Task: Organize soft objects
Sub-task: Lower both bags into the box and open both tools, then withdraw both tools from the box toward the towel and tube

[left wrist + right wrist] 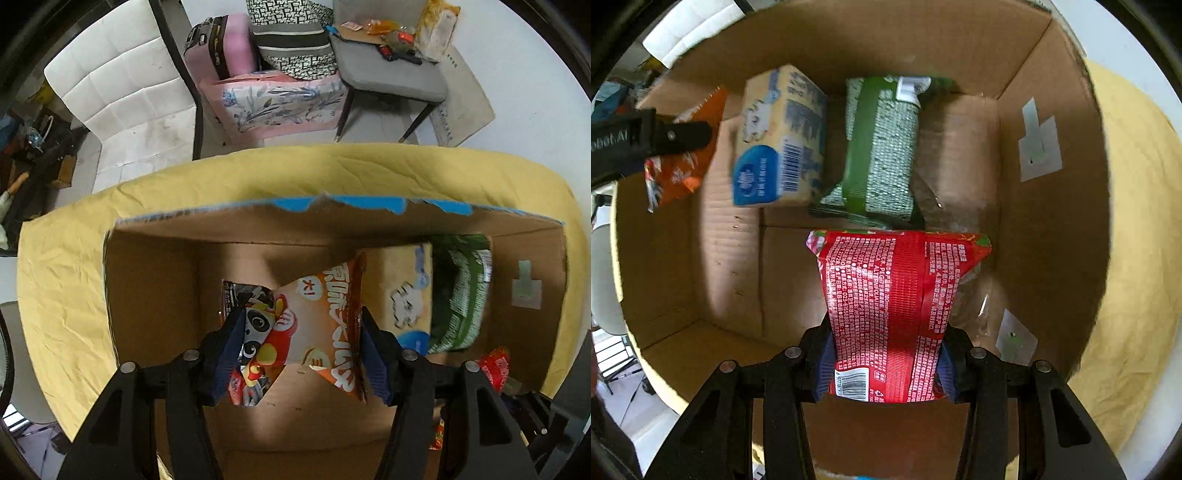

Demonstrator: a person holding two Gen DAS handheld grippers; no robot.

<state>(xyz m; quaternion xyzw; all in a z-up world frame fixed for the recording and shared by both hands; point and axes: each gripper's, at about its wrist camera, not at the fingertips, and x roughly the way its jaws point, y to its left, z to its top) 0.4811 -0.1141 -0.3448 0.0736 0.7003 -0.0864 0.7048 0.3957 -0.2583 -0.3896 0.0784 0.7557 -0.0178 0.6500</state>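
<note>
My left gripper (299, 332) is shut on an orange snack bag (314, 325) with a panda print and holds it inside an open cardboard box (155, 288). My right gripper (886, 354) is shut on a red packet (894, 295) and holds it inside the same box (1045, 221). A yellow tissue pack (779, 140) and a green packet (882, 147) lie side by side at the box's far wall. The orange bag (683, 155) and the left gripper's finger show at the left of the right wrist view. The red packet (496, 367) shows at the right of the left wrist view.
The box stands on a yellow cloth (62, 280). Beyond it are a white chair (122, 92), a pink suitcase (225, 48), a pink floral box (280, 107), a patterned bag (295, 40) and a grey chair (391, 70) with small items.
</note>
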